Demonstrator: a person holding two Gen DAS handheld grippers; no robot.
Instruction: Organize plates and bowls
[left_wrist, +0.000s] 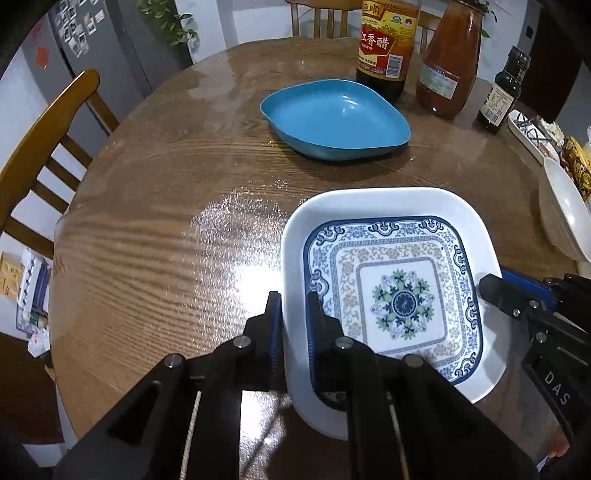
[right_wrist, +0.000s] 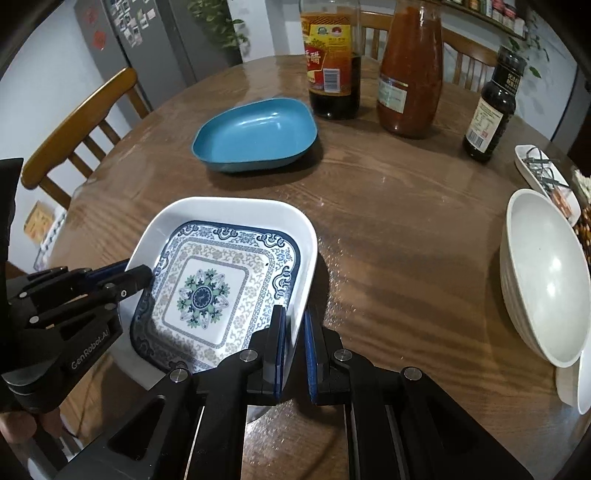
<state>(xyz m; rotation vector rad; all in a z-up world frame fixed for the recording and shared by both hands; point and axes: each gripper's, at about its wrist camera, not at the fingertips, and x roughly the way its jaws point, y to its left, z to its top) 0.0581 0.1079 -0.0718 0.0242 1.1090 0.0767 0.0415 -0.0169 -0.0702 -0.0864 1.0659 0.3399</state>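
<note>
Both grippers are clamped on the same patterned square plate (left_wrist: 399, 291) near the front edge of the round wooden table (left_wrist: 166, 221). The left gripper (left_wrist: 293, 306) pinches the plate's left rim between its 2 fingers, and the right gripper (right_wrist: 293, 317) pinches the opposite rim the same way. You can read "GenRobot.AI" on the left gripper's body, and "DAS" on the right one. Further back sits an empty blue dish (left_wrist: 334, 118), well apart from the plate. Behind it is a vinegar bottle (left_wrist: 388, 44) with "香醋" on its label, a red sauce bottle (left_wrist: 448, 62) and a small dark bottle (left_wrist: 504, 92). White bowls (right_wrist: 543, 277) are stacked off to the right.
</note>
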